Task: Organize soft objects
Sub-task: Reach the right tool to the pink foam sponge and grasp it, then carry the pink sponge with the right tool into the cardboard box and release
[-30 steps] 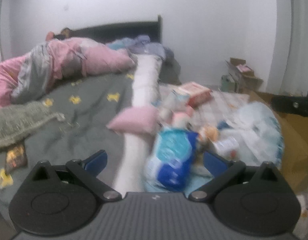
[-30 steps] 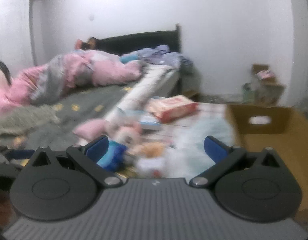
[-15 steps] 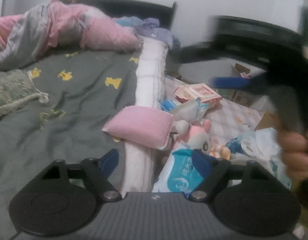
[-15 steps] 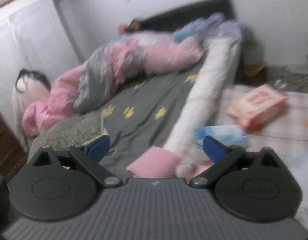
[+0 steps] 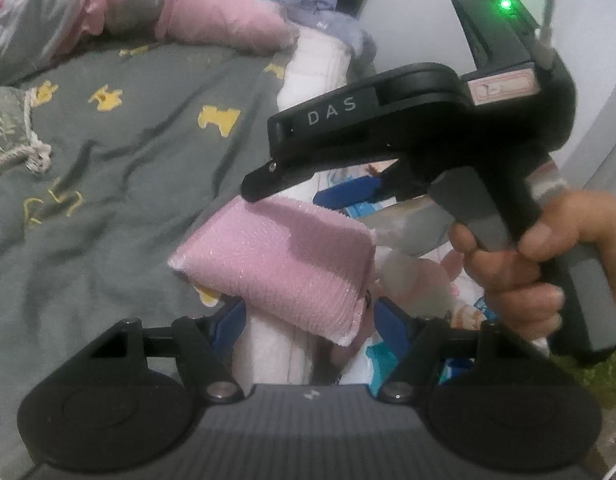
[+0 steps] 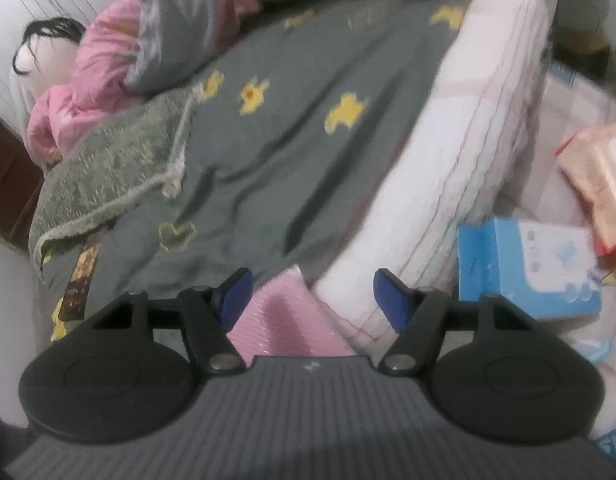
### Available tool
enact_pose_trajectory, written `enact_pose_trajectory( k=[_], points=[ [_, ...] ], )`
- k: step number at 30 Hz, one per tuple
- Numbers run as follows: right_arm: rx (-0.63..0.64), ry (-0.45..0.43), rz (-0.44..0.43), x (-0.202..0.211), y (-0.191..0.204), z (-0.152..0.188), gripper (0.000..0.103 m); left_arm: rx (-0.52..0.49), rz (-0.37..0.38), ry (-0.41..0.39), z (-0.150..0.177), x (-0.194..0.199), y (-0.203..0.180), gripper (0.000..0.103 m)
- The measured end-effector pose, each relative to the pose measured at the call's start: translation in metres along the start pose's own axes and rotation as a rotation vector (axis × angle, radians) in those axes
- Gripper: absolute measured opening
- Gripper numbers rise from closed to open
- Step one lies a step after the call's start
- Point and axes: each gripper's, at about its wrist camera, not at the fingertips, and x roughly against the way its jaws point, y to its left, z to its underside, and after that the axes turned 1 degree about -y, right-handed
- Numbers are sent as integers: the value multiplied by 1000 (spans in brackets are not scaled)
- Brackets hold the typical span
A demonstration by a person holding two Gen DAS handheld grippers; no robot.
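A pink sponge-like pad [image 5: 284,264] lies on the edge of the bed, overhanging the white mattress side. My left gripper [image 5: 309,320] is open, its blue fingers on either side of the pad's near end, not closed on it. My right gripper [image 6: 311,298] is open just above the pad's far end [image 6: 284,320]. In the left wrist view the right gripper's black body [image 5: 407,128] hangs over the pad, held by a hand [image 5: 539,264]. A pink and white plush toy [image 5: 423,280] lies beside the bed, partly hidden.
A grey bedsheet with yellow shapes [image 6: 292,140] covers the bed. A green fringed cushion [image 6: 112,168] and a pink and grey quilt [image 5: 120,8] lie on it. A blue tissue pack [image 6: 527,268] and a pink packet [image 6: 599,172] lie on the floor mat.
Both grippers moved in on the pink pad. The right gripper swung left from the floor clutter over the bed edge. The left gripper's jaws narrowed around the pad.
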Motion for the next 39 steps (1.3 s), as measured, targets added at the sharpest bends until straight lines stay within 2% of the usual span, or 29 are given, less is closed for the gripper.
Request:
enact_pose_trajectory(
  k=[6,10,15,19,23,27,32,35,39],
  points=[
    [-12,41,-91,-9,4,5,50,11,-34,-14,-6,-7,-2,71],
    [5,37,-139,4,24,3,36,-5,-47,-63,-11,13,-10,70],
    [61,-16,-148,36,45,3,35,-50,-75,-98,-8,36,-22,71],
    [58,15,-125,41,46,18,31,-53,-103,-56,14,43,-18,72],
    [18,83,-125,31,40,51,31,-34,-87,13,41,57,-7,74],
    [-40,71,-140,33,34,70,32,-43,-93,14,62,81,0,80],
    [-100,45,-151,34,28,74,35,-27,-91,-36,57,86,5,83],
    [-129,57,-139,25,25,75,46,-18,-88,-38,49,77,4,82],
    [-156,70,-167,13,23,79,53,-1,-111,-19,40,57,4,82]
  ],
)
